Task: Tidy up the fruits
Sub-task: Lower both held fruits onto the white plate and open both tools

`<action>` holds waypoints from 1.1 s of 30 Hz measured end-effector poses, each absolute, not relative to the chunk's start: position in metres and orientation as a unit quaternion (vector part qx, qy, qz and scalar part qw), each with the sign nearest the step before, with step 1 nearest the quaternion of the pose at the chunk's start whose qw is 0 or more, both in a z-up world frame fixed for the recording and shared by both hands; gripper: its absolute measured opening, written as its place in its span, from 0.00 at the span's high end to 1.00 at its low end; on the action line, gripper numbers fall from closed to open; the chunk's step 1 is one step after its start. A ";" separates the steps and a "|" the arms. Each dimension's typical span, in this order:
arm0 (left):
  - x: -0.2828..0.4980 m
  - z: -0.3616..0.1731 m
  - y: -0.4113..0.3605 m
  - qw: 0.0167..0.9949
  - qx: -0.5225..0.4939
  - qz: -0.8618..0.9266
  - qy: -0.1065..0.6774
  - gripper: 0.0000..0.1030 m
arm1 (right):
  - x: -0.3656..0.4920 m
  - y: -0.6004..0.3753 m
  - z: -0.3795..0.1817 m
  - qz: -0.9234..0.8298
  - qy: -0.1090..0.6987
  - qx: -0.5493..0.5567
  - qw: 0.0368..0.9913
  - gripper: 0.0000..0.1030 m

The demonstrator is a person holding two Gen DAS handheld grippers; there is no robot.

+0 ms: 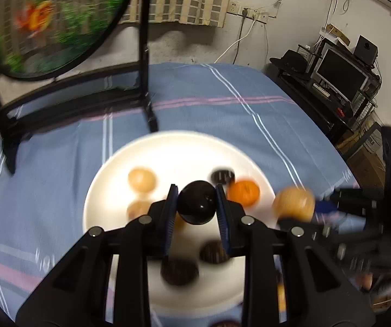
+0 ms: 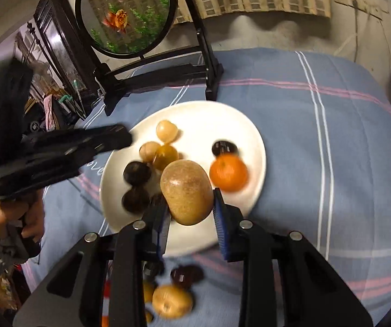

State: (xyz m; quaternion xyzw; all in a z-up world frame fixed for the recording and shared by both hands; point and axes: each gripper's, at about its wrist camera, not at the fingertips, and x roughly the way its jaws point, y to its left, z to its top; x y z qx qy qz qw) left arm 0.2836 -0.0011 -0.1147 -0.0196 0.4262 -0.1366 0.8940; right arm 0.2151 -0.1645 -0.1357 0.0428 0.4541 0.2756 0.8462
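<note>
Blue striped tablecloth (image 2: 331,136), white plate (image 2: 250,125) at centre, already loaded: orange (image 2: 228,172) at 3 o'clock, pale and dark fruits from 9 to 12. Right gripper (image 2: 190,212) pinching a tan fruit (image 2: 186,192) over the plate's 6 o'clock edge. Left gripper (image 1: 196,204) clamped on a dark round fruit (image 1: 196,201) above the plate. Leftovers: a few fruits (image 2: 172,301) off-plate on the cloth at 6. Looks mostly done.

Left wrist view: rides behind its own hand-held gripper (image 1: 196,204), angled steeply down, close above the round white ceramic plate (image 1: 168,150) on the blue striped cloth-covered worktop (image 1: 250,125).

Right wrist view: same steep downward tilt, close over the plate (image 2: 222,120) from its right. Both share plate, cloth, round framed goldfish screen (image 2: 126,13).
</note>
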 end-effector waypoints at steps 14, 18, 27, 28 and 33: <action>0.337 -0.164 -0.003 0.877 -0.030 -0.125 0.462 0.47 | 0.222 -0.140 -0.150 0.272 0.441 0.000 0.855 0.39; 0.310 -0.145 0.015 0.886 -0.048 -0.109 0.447 0.41 | 0.207 -0.152 -0.126 0.276 0.402 0.013 0.873 0.38; 0.173 -0.144 0.048 0.874 -0.091 -0.075 0.472 0.33 | 0.107 -0.221 -0.137 0.223 0.432 0.082 0.870 0.34; 0.159 -0.149 0.048 0.870 -0.093 -0.075 0.479 0.32 | 0.094 -0.230 -0.144 0.215 0.446 0.101 0.863 0.33; 0.111 -0.168 0.031 0.856 -0.079 -0.091 0.503 0.32 | 0.062 -0.251 -0.157 0.197 0.490 0.137 0.838 0.32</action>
